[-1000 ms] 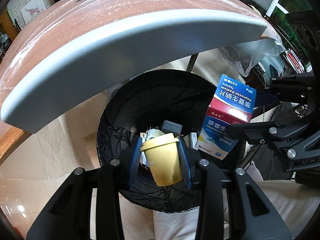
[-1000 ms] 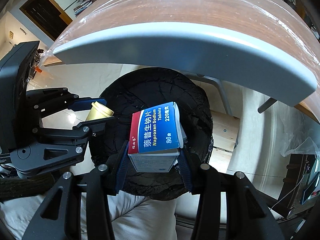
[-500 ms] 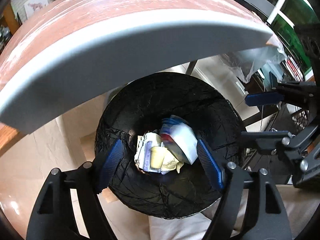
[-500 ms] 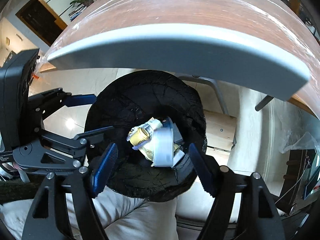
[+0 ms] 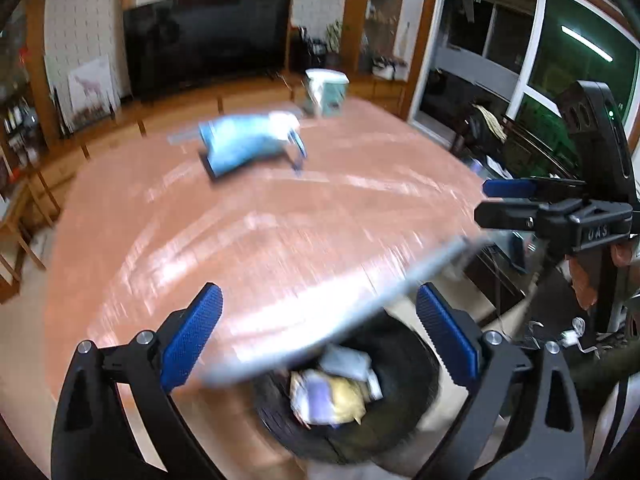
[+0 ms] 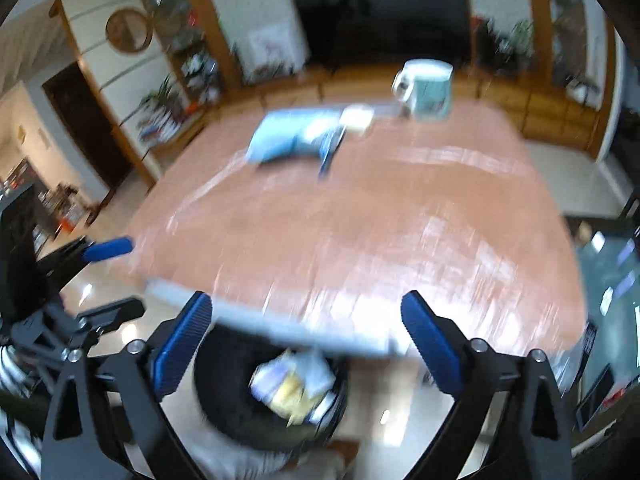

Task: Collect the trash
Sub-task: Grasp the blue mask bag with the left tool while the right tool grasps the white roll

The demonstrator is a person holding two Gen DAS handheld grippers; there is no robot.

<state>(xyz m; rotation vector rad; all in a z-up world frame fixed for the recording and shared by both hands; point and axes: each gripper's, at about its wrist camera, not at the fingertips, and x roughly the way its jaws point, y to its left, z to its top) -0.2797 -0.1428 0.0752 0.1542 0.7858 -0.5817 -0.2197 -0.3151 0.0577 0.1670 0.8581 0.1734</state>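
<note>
Left tongs: left gripper (image 5: 318, 344), black frame with blue ribbed pads, jaws opening, nothing between them.
Right tongs: right gripper (image 6: 306, 346), same build, jaws likewise opening and bare; in the left view it shows at three o'clock.
Just changed: a second ago the left pads squeezed a yellow lidded cup and the right pads a blue-and-white tablet carton; both have since been let go, and both views have swung up from the bin to the tabletop.
Meaning for the task: that pair of items counts as collected; judging by the lift, the hands are heading back for more.
Container: round bin with a black plastic liner (image 5: 404, 432), on the floor under the near table edge, at six o'clock in both views.
Contents: blurred heap of pale wrappers and something yellow (image 5: 340, 392); single pieces cannot be told apart.
Still on the reddish wooden table (image 5: 280, 240): crumpled light-blue packet (image 5: 244, 144) at twelve o'clock, and beyond it a white and teal tub (image 5: 326, 92).
</note>
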